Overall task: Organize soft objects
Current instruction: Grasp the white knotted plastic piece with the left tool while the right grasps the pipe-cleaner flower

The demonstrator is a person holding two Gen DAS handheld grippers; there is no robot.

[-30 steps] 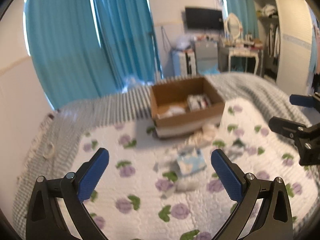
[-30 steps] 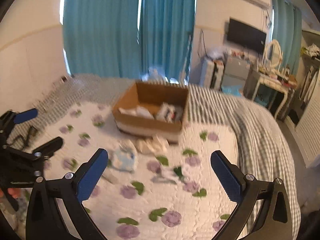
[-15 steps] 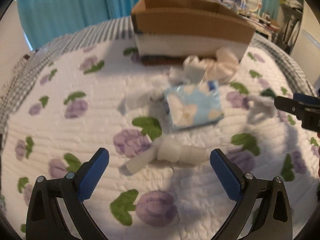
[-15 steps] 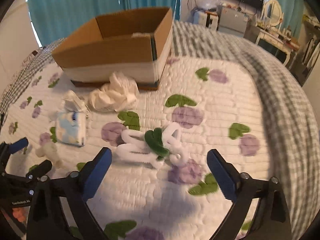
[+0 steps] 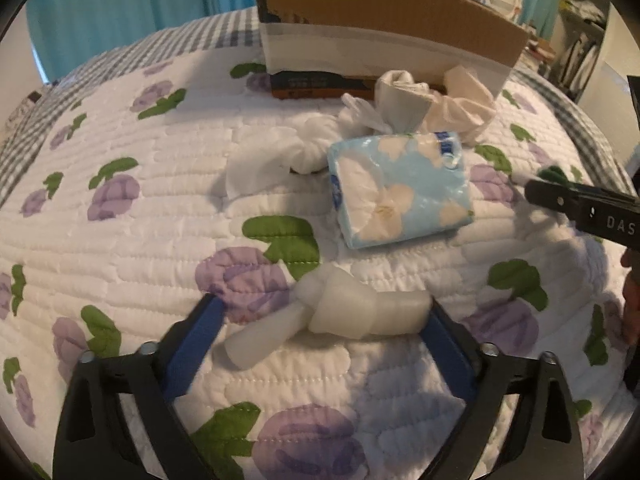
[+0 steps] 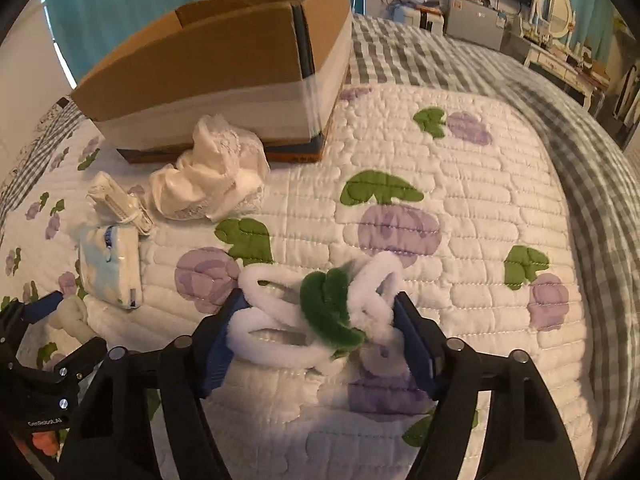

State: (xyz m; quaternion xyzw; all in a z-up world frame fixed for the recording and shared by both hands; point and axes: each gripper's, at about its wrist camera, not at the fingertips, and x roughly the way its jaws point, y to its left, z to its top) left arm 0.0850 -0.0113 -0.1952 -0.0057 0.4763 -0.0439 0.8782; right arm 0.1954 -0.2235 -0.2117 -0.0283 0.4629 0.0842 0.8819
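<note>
**Both grippers lowered onto soft items on the floral quilt**

Left gripper (image 5: 320,332) is seen at the bottom of its own view with its blue pads (image 5: 196,340) spread wide on either side of a knotted white foam strip (image 5: 332,316). The right end of the strip lies just against the right pad, while the left pad stands apart from the strip's lower left end; the jaws are parted and nothing is clamped.

Right gripper (image 6: 320,336) is seen at the bottom centre of its view, its pads drawn in against both sides of a white and green fuzzy chenille bundle (image 6: 320,312), which is pressed between them while resting on the quilt (image 6: 460,184).

Above the foam strip, right of centre in the left view, a light blue tissue pack (image 5: 400,188) with pale flowers lies flat. Touching its upper edge, a knotted white plastic bag (image 5: 312,148) is found, and further up a bunched cream cloth (image 5: 460,104) lies against the base of a cardboard box (image 5: 380,28) at the top of the frame. In the right view the same box (image 6: 224,76) fills the upper left, with the cloth in front of it. A grey checked blanket (image 6: 580,160) is visible along the right side, and teal curtains (image 6: 120,8) are seen behind the box.
</note>
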